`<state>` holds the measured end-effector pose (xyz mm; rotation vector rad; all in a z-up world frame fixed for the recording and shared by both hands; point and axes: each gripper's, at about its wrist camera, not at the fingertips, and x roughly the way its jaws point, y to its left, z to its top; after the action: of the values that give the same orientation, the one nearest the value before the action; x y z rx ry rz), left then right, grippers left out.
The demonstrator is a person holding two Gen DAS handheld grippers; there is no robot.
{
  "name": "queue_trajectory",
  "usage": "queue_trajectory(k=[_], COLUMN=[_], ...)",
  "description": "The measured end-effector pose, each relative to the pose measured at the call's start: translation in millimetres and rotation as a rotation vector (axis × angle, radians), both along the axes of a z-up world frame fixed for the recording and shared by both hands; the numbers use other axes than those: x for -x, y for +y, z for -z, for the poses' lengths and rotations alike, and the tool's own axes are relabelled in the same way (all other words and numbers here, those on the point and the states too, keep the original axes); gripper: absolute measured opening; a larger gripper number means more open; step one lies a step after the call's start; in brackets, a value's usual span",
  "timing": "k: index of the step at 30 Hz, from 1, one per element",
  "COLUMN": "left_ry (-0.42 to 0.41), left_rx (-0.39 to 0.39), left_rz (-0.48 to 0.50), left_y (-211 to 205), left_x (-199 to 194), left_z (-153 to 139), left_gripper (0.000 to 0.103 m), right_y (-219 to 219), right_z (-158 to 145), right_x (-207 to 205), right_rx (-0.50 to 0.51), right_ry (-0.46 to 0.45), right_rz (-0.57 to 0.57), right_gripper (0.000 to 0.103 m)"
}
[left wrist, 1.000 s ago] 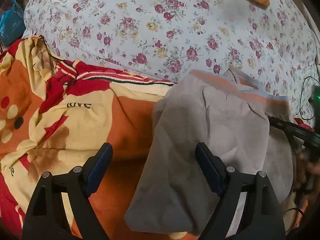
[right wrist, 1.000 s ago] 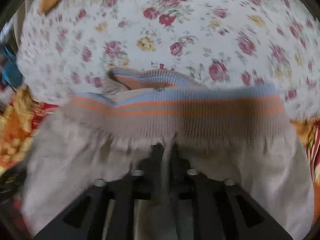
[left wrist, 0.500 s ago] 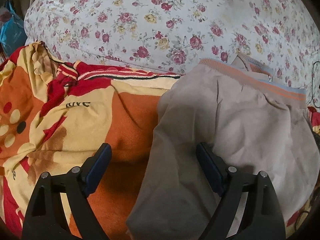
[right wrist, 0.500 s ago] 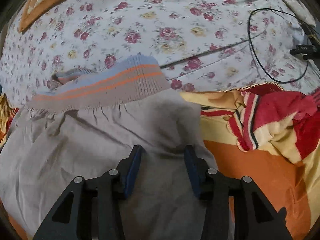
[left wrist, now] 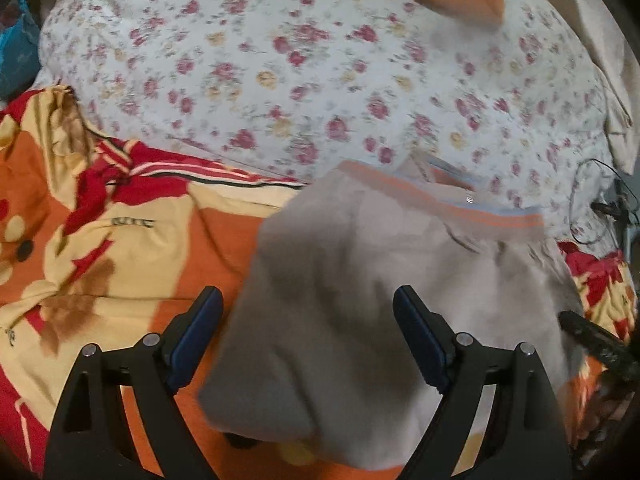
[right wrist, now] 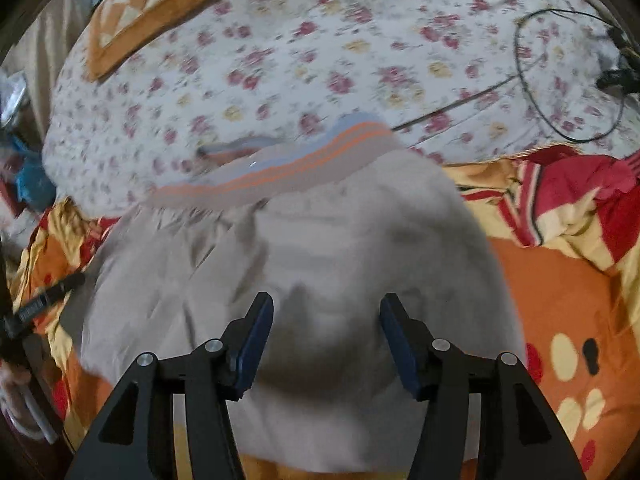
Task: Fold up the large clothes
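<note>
Grey trousers lie folded on the blanket, both tools open above them.

The trousers [left wrist: 360,300] rest on the orange blanket [left wrist: 120,248], their striped waistband [left wrist: 496,216] reaching onto the floral sheet [left wrist: 280,60] toward the bed's far side. The left tool [left wrist: 308,320] hovers with jaws spread wide, one finger over the blanket, the other over the cloth, holding nothing. The right tool [right wrist: 326,320] is also spread, empty, over the trousers' middle. A black cable [right wrist: 568,80] loops on the sheet near the far right edge.
</note>
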<state>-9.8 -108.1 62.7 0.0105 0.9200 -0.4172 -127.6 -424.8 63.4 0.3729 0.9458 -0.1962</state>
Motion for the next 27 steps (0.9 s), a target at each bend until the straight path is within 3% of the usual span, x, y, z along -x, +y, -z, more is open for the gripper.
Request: queue_trajectory(k=[6,9,12,16,20,22,27], left_ry=[0.015,0.042,0.053,0.021,0.022,0.028,0.03], left_rx=[-0.143,-0.138,-0.128,-0.154,-0.152,-0.145,-0.146], left_rz=[0.019,-0.011,-0.022,-0.023,-0.024,-0.025,-0.023], left_y=[-20.4,-15.3,-12.4,-15.8,-15.7,-14.6,-14.7], left_x=[-2.7,-8.4,-10.1,-5.5,-6.1,-7.2,-8.2], left_z=[31.6,43.2,42.6,42.1,41.9,42.5,42.8], left_gripper=[0.088,0.097,0.097,0.097,0.097,0.097,0.097], right_y=[6.1,13.9,19.1,18.3,34.9,43.5,62.8], right_z=[29.8,33.4,30.3,6.4,-9.7,-5.9,26.0], right_x=[-18.1,-16.3,-12.3,-7.5,-15.1,-22.9,-39.1], right_rx=[0.043,0.101,0.137,0.035,-0.06,-0.087,-0.052], right_ry=[0.048,0.043,0.038,-0.065,-0.162,-0.164,-0.074], right_rz=[-0.033,-0.059,-0.067,-0.042,-0.101,-0.136,-0.218], right_gripper=[0.057,0.057,0.057,0.058,0.054,0.045,0.045])
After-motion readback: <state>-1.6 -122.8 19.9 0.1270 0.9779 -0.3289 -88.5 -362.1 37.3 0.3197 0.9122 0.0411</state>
